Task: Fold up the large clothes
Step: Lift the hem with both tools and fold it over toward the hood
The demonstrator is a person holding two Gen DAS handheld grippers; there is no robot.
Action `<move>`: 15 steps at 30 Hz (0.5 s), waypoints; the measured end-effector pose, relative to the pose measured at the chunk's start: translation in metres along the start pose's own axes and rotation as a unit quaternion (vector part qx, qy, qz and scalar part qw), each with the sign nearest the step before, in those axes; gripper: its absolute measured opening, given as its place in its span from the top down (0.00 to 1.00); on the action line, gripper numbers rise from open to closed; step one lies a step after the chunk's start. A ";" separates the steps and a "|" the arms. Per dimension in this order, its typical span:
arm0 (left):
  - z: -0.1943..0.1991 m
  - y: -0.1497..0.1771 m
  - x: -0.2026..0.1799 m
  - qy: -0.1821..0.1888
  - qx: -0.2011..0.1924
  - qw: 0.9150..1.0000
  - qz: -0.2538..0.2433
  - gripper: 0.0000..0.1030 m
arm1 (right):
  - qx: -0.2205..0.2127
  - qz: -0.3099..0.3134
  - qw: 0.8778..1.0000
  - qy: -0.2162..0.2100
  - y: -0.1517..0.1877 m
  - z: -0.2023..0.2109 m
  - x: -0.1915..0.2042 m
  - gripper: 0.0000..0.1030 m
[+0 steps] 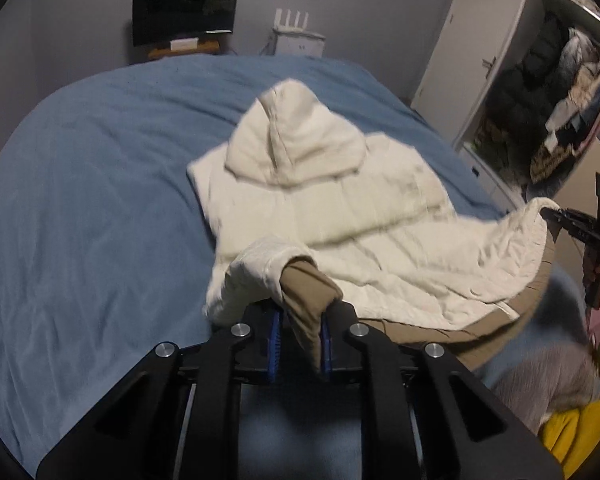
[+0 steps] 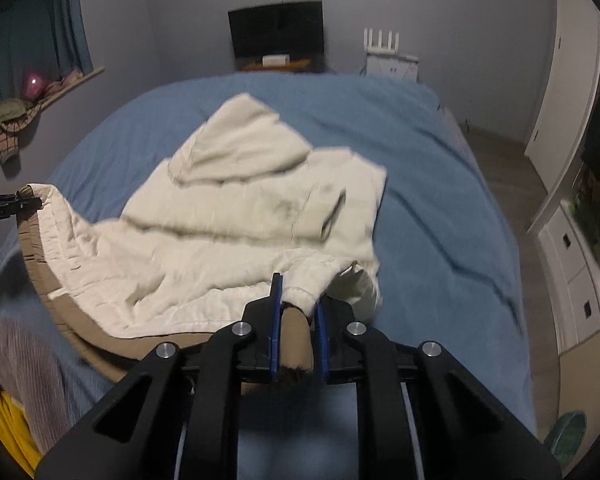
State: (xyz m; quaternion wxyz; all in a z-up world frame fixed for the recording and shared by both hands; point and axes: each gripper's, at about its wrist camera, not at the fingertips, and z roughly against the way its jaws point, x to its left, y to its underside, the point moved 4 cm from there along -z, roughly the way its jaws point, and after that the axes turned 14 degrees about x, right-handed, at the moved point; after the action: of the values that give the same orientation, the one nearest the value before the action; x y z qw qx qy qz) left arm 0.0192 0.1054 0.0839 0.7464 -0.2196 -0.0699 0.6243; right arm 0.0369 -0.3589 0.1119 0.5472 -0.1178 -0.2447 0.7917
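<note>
Cream hooded jacket (image 1: pixel 340 208) lies on blue bed (image 1: pixel 100 200), both grippers' fingers (image 1: pixel 274 338) (image 2: pixel 275 320) pinching its hem.

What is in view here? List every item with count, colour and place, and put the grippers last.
hooded coat: one, cream with tan lining, spread on the bed, hood toward the far wall
bed cover: one, blue, under the coat
monitor: one, black, on a stand past the bed
router: one, white, on a white unit right of the monitor
wardrobe: one, white, far right
curtain: one, blue-green, left wall
yellow fabric: one, near edge
left gripper: black with blue pads, shut on the coat's near hem
right gripper: black with blue pads, shut on the coat's other hem corner
</note>
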 end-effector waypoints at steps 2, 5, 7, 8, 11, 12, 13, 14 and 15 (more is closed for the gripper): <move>-0.002 -0.021 0.007 0.000 -0.006 1.000 0.009 0.87 | -0.007 -0.004 1.000 -0.001 -0.022 -0.002 -0.005 0.89; -0.007 -0.046 0.017 0.000 -0.012 1.000 0.017 0.88 | -0.015 -0.008 1.000 0.001 -0.054 -0.007 -0.011 0.89; -0.011 -0.059 0.024 -0.001 -0.016 1.000 0.022 0.88 | -0.019 -0.011 1.000 0.004 -0.073 -0.012 -0.015 0.89; -0.013 -0.067 0.028 0.000 -0.018 0.999 0.026 0.88 | -0.020 -0.013 1.000 0.006 -0.080 -0.014 -0.016 0.89; -0.020 -0.090 0.043 0.006 -0.024 0.999 0.041 0.88 | -0.027 -0.024 0.999 0.011 -0.107 -0.026 -0.024 0.89; -0.025 -0.101 0.049 0.005 -0.025 0.999 0.045 0.88 | -0.028 -0.028 0.999 0.013 -0.117 -0.031 -0.026 0.89; -0.030 -0.109 0.054 0.002 -0.025 0.998 0.050 0.88 | -0.030 -0.034 0.999 0.015 -0.128 -0.038 -0.029 0.89; -0.034 -0.115 0.057 -0.001 -0.025 0.998 0.053 0.88 | -0.030 -0.040 0.999 0.016 -0.137 -0.043 -0.032 0.89; -0.041 -0.125 0.062 -0.007 -0.023 0.998 0.057 0.88 | -0.031 -0.047 0.998 0.018 -0.146 -0.050 -0.036 0.89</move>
State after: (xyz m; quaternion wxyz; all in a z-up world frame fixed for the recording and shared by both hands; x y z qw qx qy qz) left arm 0.1607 0.1400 0.0881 0.7043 -0.2358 -0.0766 0.6653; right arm 0.1913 -0.3381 0.1414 0.5839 -0.1371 -0.2649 0.7550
